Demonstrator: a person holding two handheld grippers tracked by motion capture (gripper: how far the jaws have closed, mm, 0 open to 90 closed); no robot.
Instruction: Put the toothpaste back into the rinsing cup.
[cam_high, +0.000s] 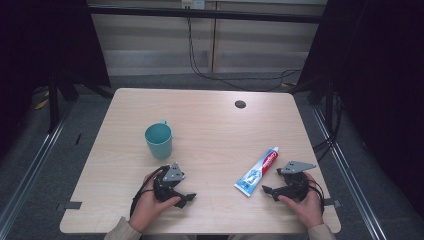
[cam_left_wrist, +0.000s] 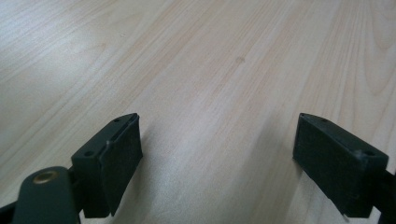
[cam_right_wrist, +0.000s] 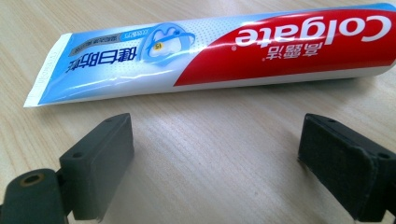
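Observation:
A teal mug stands upright on the wooden table, left of centre. A red, white and blue toothpaste tube lies flat at the right front; in the right gripper view the tube runs across just beyond the jaws. My left gripper rests on the table below the mug, held by a hand, its jaws wide apart over bare wood. My right gripper rests just right of the tube's flat end, open with nothing between its pads.
A small dark round hole sits near the table's far edge. Cables hang behind the table onto the grey floor. Dark frame posts stand at both sides. Bare wood lies between the mug and the tube.

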